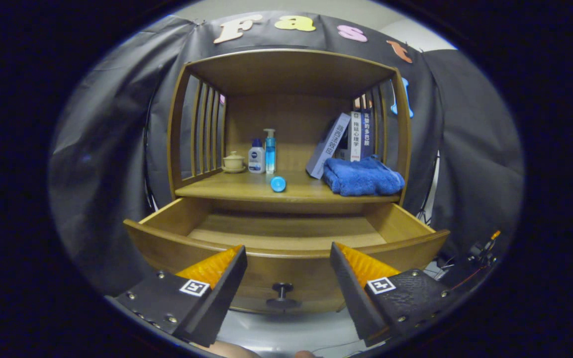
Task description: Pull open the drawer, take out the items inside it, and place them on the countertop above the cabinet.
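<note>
My gripper (286,256) hangs in front of the wooden cabinet (289,74), its 2 fingers spread wide with nothing between them but air. Just ahead of them the drawer (167,243) stands pulled open toward me, and its dark round knob (282,294) sits low in the gap between my fingers, not touched by either. The stretch of drawer floor I can see past the front panel is bare wood; the panel hides the nearest strip.

Beyond the drawer and above it is the countertop (246,188). A small blue cylinder (278,184) lies on its side near the front edge, almost straight ahead of the gap. Further back and to the left stand a lidded ceramic cup (233,162) on a saucer, a white bottle with a blue label (256,156) and a tall blue pump bottle (270,150), the 2 bottles just beside each other. To the right a folded blue towel (362,176) rests on the shelf, with 2 books (353,136) behind it, 1 leaning, 1 upright against the slatted side.
</note>
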{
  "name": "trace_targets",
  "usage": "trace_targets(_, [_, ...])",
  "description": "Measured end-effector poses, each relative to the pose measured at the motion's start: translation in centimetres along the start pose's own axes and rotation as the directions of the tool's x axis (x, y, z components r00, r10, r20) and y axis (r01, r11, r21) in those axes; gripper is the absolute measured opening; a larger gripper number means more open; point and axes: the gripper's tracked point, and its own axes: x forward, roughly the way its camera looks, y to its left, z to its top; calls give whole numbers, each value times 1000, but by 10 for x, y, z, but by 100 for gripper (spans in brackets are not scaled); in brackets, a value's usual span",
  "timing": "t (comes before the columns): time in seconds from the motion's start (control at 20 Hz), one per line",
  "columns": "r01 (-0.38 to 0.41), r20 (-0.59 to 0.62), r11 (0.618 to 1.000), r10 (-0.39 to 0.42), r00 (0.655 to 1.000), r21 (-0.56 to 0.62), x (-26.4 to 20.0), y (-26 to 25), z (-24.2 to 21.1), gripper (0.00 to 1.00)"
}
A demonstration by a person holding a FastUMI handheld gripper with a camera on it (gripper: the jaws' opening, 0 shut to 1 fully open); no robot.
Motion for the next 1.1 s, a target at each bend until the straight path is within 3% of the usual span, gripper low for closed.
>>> trace_targets(1.1, [-5,-2,999,5,1000,42,39,-5,4,99])
